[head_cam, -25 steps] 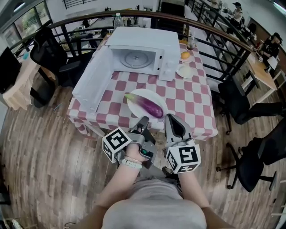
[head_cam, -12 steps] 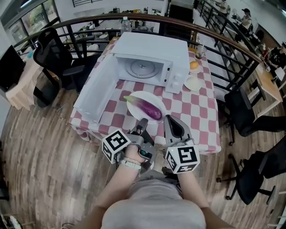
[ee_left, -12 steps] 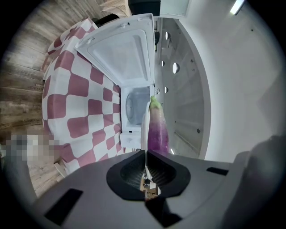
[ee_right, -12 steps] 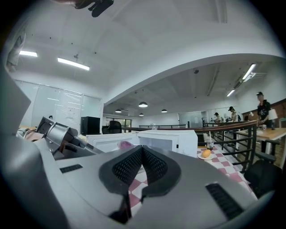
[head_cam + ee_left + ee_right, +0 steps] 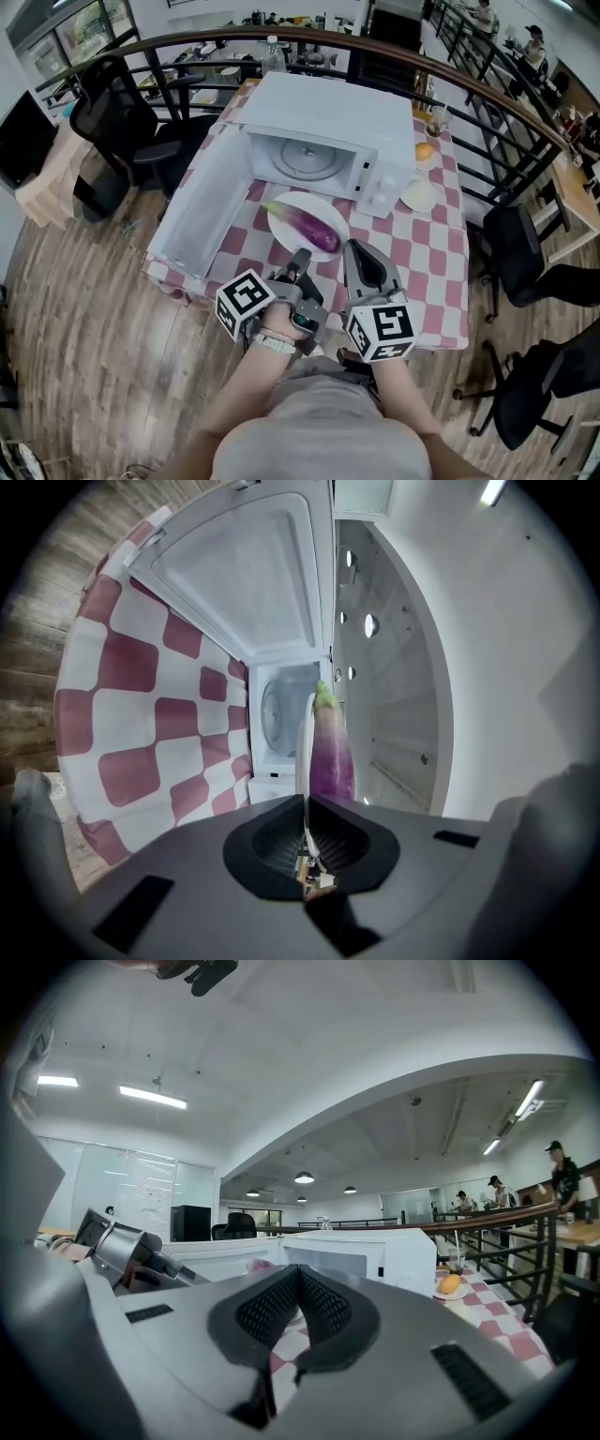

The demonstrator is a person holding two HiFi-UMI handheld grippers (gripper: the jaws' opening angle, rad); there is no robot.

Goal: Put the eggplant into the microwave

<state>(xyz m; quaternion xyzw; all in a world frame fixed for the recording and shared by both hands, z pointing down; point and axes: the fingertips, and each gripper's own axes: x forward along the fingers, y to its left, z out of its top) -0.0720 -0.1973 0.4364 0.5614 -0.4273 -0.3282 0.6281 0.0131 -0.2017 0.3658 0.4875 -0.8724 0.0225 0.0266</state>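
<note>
A purple eggplant (image 5: 307, 226) with a green stem lies on a white plate (image 5: 331, 212) on the checked table, just in front of the white microwave (image 5: 328, 117). The microwave's door (image 5: 200, 208) hangs wide open to the left, baring the turntable (image 5: 309, 159). My left gripper (image 5: 302, 255) and right gripper (image 5: 354, 247) hover side by side at the table's near edge, short of the plate, both shut and empty. In the left gripper view the eggplant (image 5: 330, 752) shows just past the shut left gripper (image 5: 306, 803). In the right gripper view the right gripper (image 5: 298, 1274) points at the microwave (image 5: 384, 1251).
An orange on a small plate (image 5: 424, 151), another small plate (image 5: 416, 195) and a glass (image 5: 437, 120) stand right of the microwave. A bottle (image 5: 273, 52) stands behind it. A curved railing (image 5: 469, 84) and black chairs (image 5: 112, 117) (image 5: 525, 258) ring the table.
The table, plate and microwave have come nearer and lower in the head view as both grippers and the person moved toward the table. Both grippers stayed shut.
</note>
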